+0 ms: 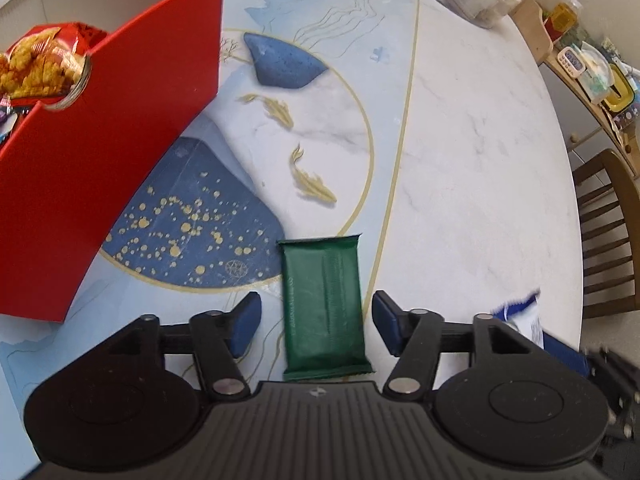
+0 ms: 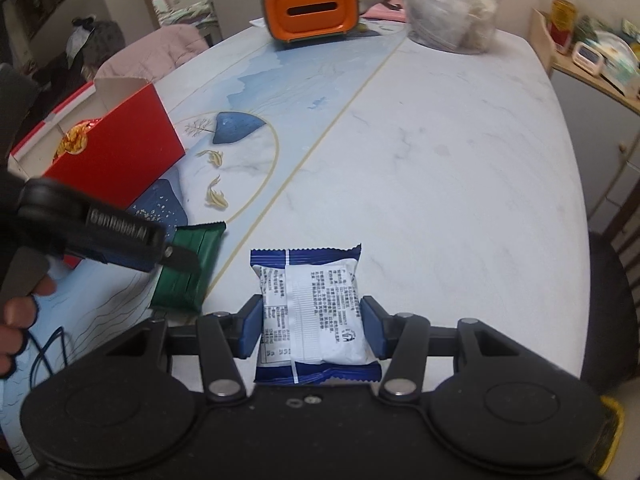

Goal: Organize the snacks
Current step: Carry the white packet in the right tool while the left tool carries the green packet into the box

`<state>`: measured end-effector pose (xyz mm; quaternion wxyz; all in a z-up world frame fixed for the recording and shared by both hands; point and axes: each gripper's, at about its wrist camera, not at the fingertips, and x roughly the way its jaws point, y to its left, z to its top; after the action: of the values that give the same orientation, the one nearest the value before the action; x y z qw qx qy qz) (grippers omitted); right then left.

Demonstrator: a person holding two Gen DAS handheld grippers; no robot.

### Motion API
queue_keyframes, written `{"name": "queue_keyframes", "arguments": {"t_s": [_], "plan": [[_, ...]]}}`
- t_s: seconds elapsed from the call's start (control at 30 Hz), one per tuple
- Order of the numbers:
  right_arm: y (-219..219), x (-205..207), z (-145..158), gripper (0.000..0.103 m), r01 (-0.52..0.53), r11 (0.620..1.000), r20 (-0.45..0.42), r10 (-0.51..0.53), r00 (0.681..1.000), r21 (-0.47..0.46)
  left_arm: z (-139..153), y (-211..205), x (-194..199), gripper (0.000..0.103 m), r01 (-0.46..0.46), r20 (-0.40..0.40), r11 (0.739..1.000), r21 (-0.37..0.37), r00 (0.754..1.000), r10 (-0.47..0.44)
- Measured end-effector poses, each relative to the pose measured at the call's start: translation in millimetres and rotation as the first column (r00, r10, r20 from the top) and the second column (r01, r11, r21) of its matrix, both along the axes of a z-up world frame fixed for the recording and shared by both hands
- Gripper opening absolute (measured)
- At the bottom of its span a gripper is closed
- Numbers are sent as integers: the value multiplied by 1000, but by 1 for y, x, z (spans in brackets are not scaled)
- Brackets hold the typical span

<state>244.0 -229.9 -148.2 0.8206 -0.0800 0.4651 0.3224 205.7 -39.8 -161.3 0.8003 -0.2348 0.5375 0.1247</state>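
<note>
1. A large table (image 2: 460,168) with a white marbled top was seen, printed on its left part with blue hills, gold lines and two gold fish. Its right half lay bare up to the rounded edge, so wide open room was left there.
2. One red box (image 1: 100,168) with an open top was stood on the left part of the table, well apart from the near edge. A red snack bag (image 1: 38,62) was seen inside it through a round cut-out in its wall.
3. One orange container (image 2: 310,8) with a slot and one clear plastic bag (image 2: 452,8) were placed at the far edge.
4. One white and blue packet (image 2: 314,312) was grasped by the right gripper (image 2: 314,330), both pads pressed on its sides. Small print covered its white face but could not be read.
5. One dark green packet (image 1: 325,306) was laid flat on the table, just right of the blue printed hill. Faint lettering along its side could not be read.
6. The left gripper (image 1: 316,322) was held over the green packet with its jaws released, a gap shown on each side of the packet. The lettering "GenRobot.AI" was read on its body in the right wrist view.
7. A hand (image 2: 18,312) was seen at the left edge on that gripper's handle.
</note>
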Motion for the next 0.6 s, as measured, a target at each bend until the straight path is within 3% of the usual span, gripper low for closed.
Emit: {"name": "queue_keyframes", "arguments": {"t_s": [0.3, 0.37, 0.43, 0.6], "plan": [[-29, -22, -2, 50, 71, 997, -8, -71, 997, 27, -6, -27, 7, 59, 39, -41, 992, 116, 999, -34], [-32, -24, -2, 50, 78, 996, -11, -78, 997, 31, -5, -29, 6, 56, 47, -36, 989, 142, 998, -43], [-34, -27, -3, 50, 84, 996, -9, -84, 996, 32, -4, -31, 5, 45, 55, -30, 985, 164, 998, -50], [-35, -31, -5, 50, 95, 995, -13, -95, 995, 40, -3, -38, 4, 44, 75, -22, 979, 190, 997, -72]]}}
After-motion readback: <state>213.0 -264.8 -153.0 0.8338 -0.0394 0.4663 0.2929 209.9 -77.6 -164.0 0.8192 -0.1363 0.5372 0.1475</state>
